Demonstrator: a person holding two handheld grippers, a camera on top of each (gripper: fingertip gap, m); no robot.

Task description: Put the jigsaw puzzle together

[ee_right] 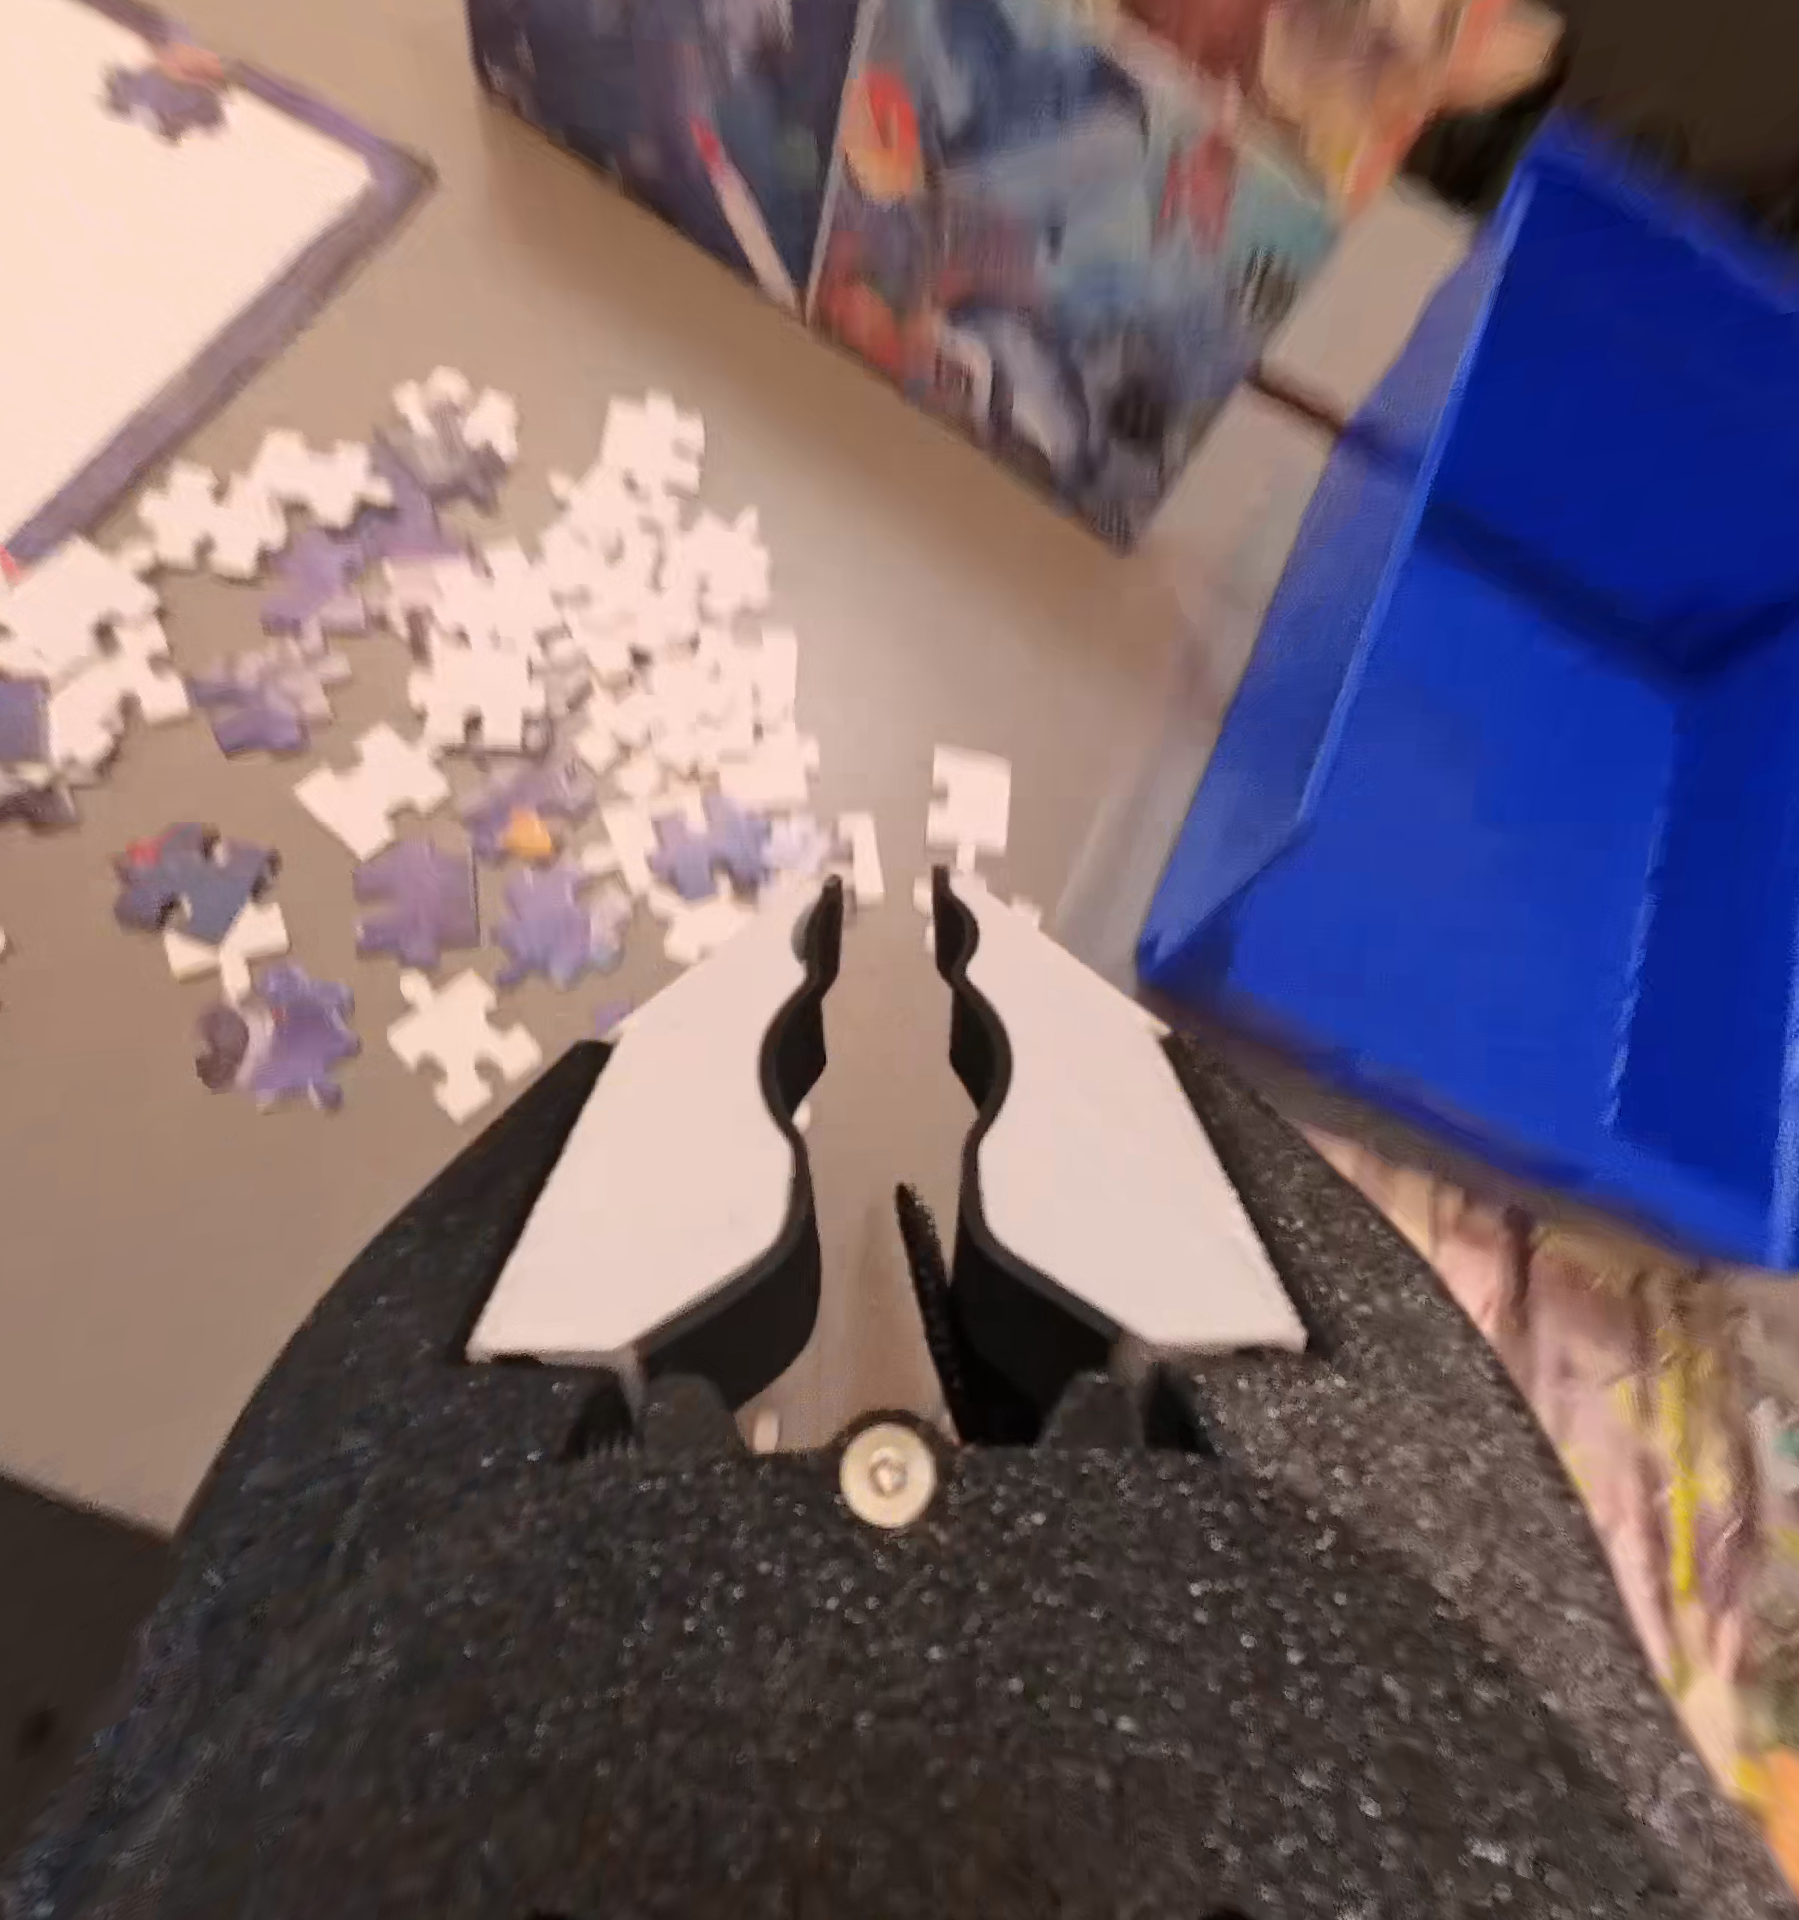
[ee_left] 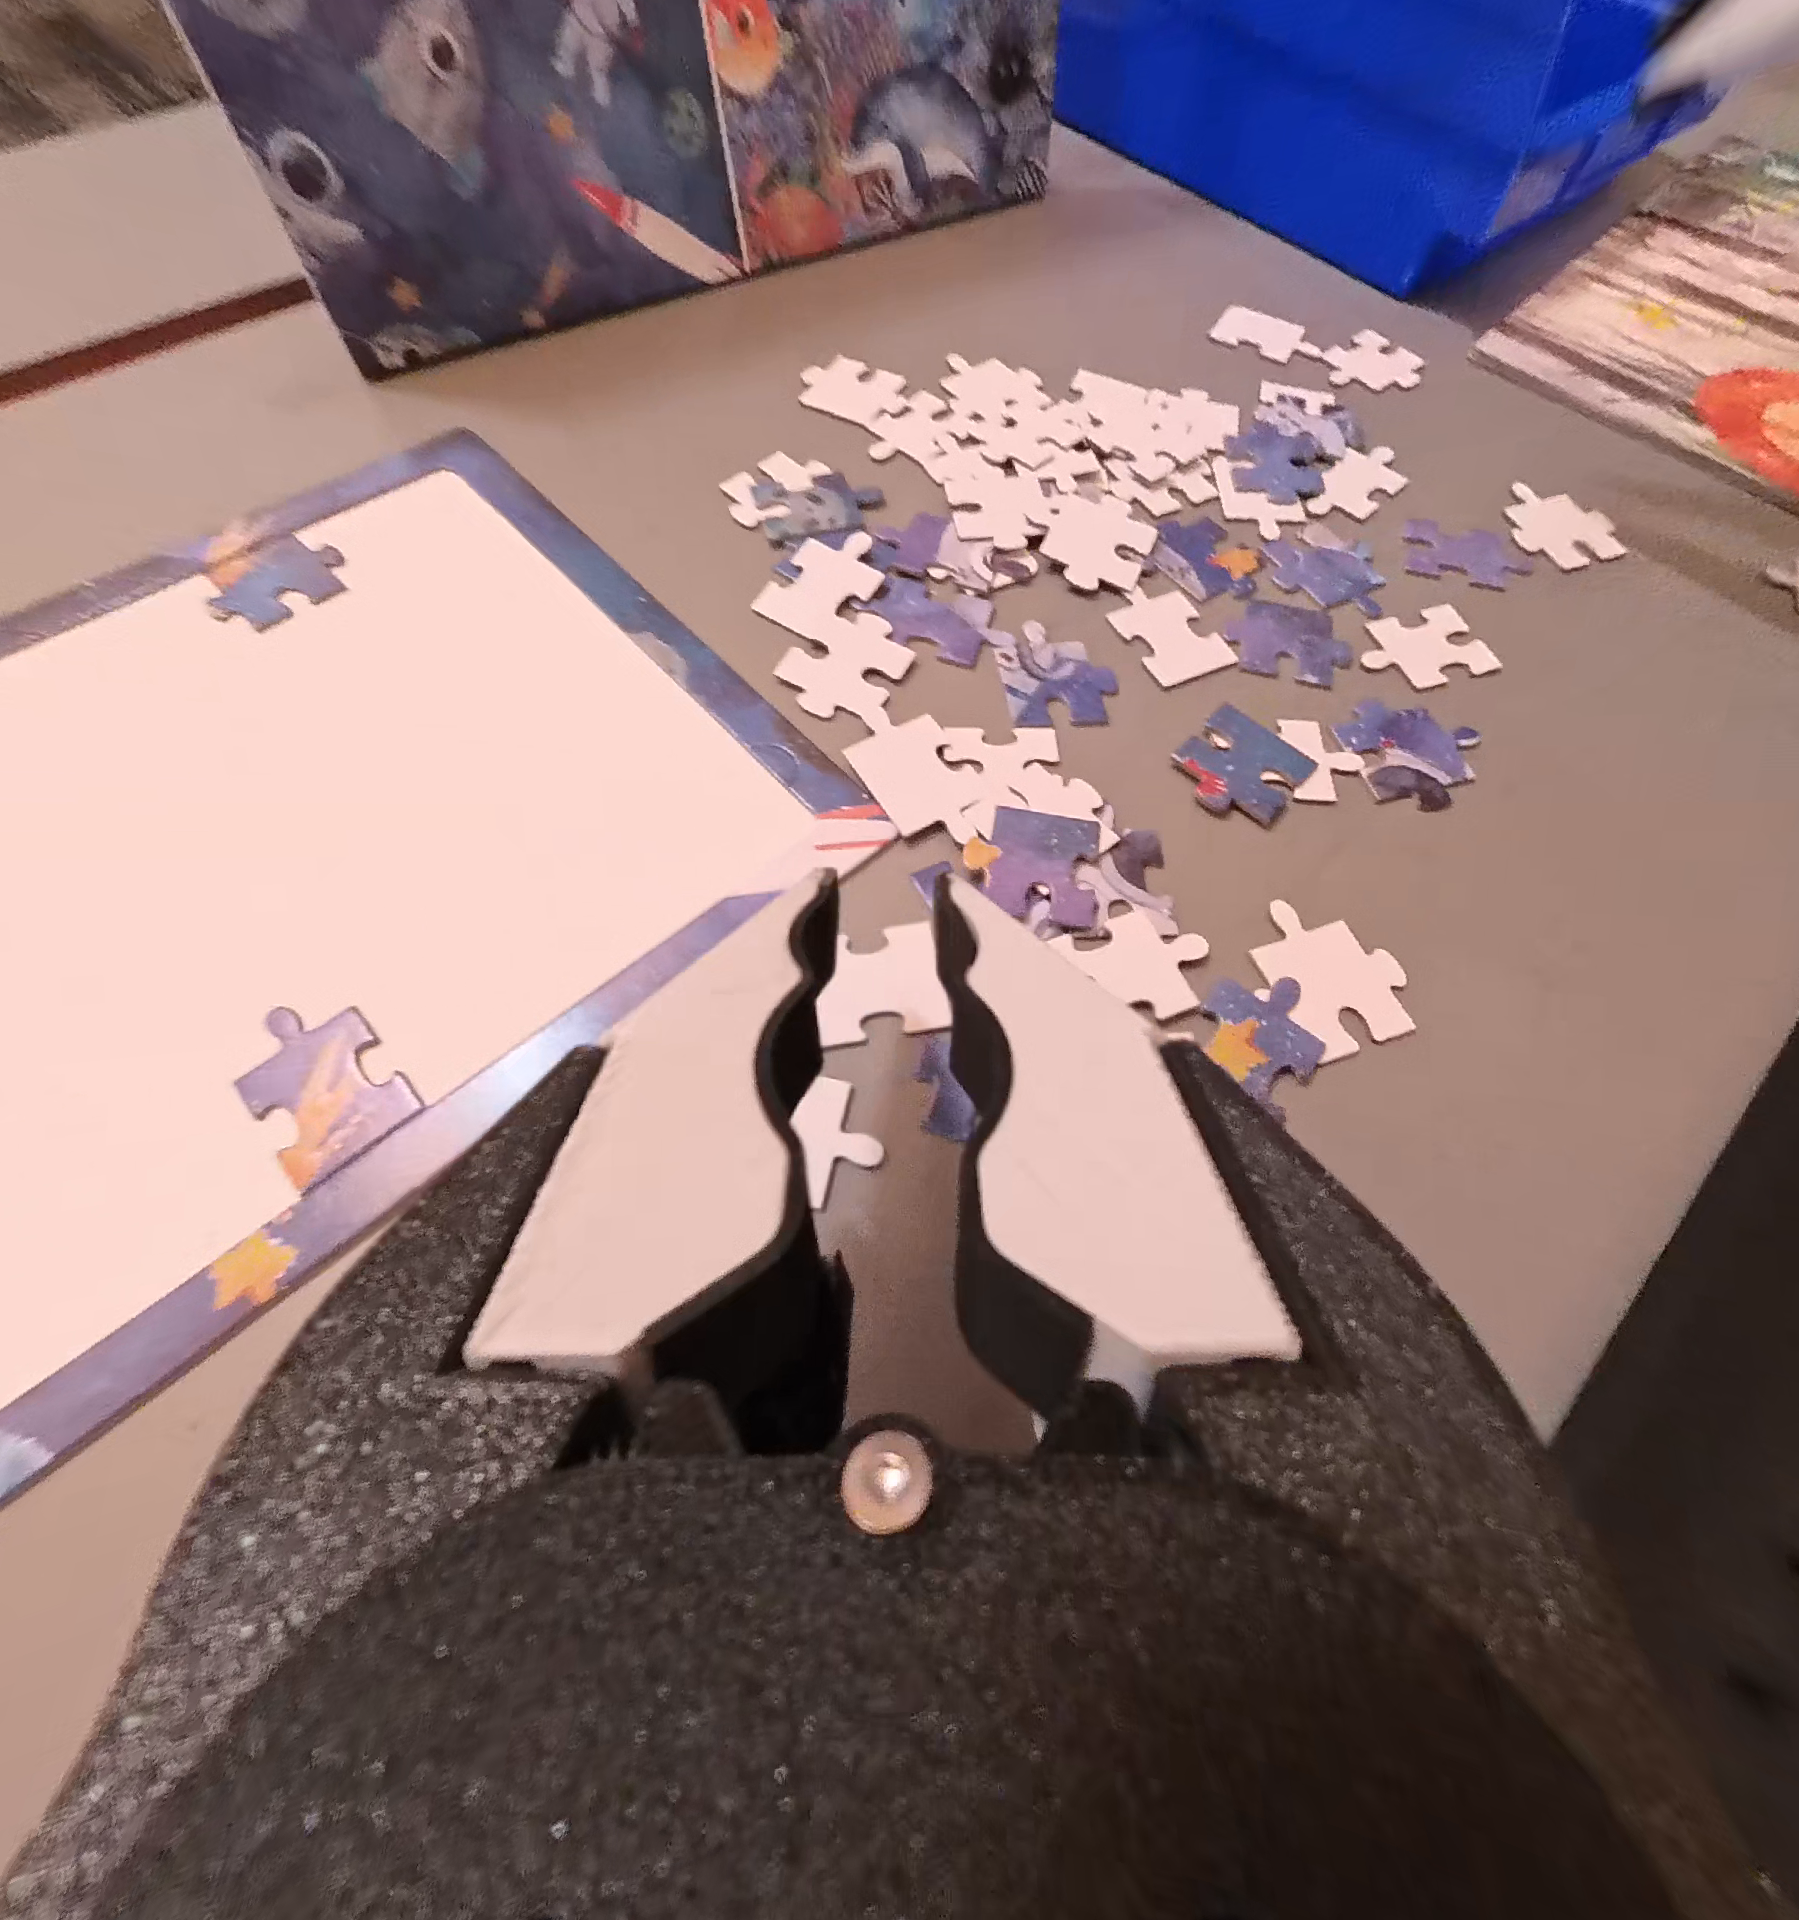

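Observation:
A puzzle frame board [ee_left: 355, 748] with a white centre and blue border lies at the left; two blue pieces sit in it, one at the far edge [ee_left: 277, 582] and one at the near edge [ee_left: 329, 1086]. A pile of loose pieces [ee_left: 1103, 582], some white side up and some blue, is spread to its right. My left gripper [ee_left: 884, 894] is open and empty, hovering over the near pieces by the board's corner. In the blurred right wrist view, my right gripper [ee_right: 882, 894] is open and empty at the pile's [ee_right: 521, 707] right edge. The board [ee_right: 126, 281] shows at the top left there.
A picture-printed puzzle box [ee_left: 604, 156] stands behind the pile and also shows in the right wrist view [ee_right: 926, 239]. A blue bin [ee_left: 1394, 114] is at the back right, and close on the right in the right wrist view [ee_right: 1560, 790]. A printed picture sheet [ee_left: 1705, 332] lies far right. The grippers' ends are close to 30 centimetres from one another.

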